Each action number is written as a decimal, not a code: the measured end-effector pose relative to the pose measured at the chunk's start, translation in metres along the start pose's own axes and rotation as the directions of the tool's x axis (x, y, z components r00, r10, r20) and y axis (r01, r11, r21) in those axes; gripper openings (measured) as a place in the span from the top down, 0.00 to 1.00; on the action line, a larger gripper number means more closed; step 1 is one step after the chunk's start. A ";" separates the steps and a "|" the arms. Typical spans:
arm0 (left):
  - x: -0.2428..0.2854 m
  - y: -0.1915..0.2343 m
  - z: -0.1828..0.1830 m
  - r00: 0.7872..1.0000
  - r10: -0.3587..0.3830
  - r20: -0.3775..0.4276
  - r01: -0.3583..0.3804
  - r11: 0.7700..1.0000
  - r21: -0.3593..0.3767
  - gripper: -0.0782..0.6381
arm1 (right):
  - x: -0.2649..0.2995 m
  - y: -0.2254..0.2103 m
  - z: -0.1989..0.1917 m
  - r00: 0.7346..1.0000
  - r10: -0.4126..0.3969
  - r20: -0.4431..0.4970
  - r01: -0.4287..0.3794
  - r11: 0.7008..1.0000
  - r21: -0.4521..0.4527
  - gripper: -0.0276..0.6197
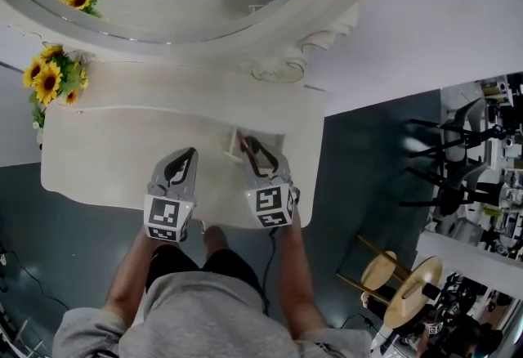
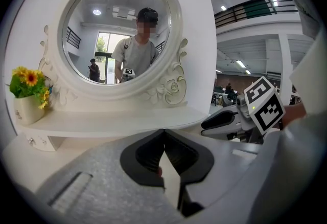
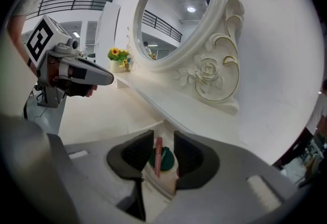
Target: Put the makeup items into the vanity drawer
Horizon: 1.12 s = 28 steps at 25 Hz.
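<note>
The right gripper (image 3: 163,137) stood with jaws apart over the open vanity drawer (image 1: 233,147) at the right of the bench (image 1: 98,160); a pink stick (image 3: 158,155) and a green-capped item (image 3: 165,159) lay in the drawer between the pads, neither of them pressed. The left gripper (image 2: 163,133) hung just left of it, jaws together at the tips, with a small pinkish bit between them that could not be identified. Beyond both rose the shelf (image 2: 112,120), the oval mirror (image 2: 120,28) and, far left, a pot of sunflowers (image 2: 28,90).

White vanity (image 1: 98,160), potted sunflowers (image 1: 51,80) seemingly on its rear ledge, left end.
</note>
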State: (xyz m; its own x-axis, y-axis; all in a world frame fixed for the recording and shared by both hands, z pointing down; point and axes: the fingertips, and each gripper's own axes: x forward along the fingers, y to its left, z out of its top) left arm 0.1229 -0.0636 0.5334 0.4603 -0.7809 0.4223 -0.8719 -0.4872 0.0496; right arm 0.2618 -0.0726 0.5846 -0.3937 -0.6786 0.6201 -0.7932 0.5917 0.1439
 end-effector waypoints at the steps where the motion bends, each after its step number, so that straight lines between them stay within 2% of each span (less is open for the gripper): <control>1: -0.001 0.000 0.002 1.000 0.002 0.005 -0.002 1.000 0.001 0.88 | -0.002 -0.001 0.002 1.000 -0.005 0.010 0.005 1.000 0.005 0.76; 6: -0.011 -0.001 0.020 0.999 0.011 0.043 -0.012 1.000 0.017 0.88 | -0.020 -0.005 0.016 0.995 -0.049 0.082 0.044 0.997 0.058 0.76; 10: -0.023 -0.004 0.047 0.995 0.019 0.098 -0.023 0.999 0.046 0.88 | -0.044 -0.015 0.041 0.979 -0.113 0.170 0.093 0.989 0.119 0.76; 19: -0.057 -0.010 0.103 0.977 0.041 0.210 -0.061 0.994 0.088 0.88 | -0.106 -0.024 0.100 0.907 -0.243 0.345 0.171 0.959 0.225 0.77; 24: -0.073 -0.011 0.122 0.965 0.049 0.257 -0.079 0.991 0.110 0.88 | -0.133 -0.022 0.119 0.866 -0.292 0.406 0.203 0.947 0.248 0.83; 28: -0.083 -0.016 0.128 0.959 0.048 0.279 -0.086 0.989 0.123 0.88 | -0.147 -0.018 0.119 0.847 -0.325 0.420 0.230 0.938 0.261 0.89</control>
State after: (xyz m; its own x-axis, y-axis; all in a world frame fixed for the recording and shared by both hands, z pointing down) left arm 0.1195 -0.0410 0.3815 0.4458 -0.8817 0.1545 -0.8810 -0.4628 -0.0988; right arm 0.2792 -0.0351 0.3989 -0.2710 -0.9500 0.1549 -0.9555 0.2851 0.0765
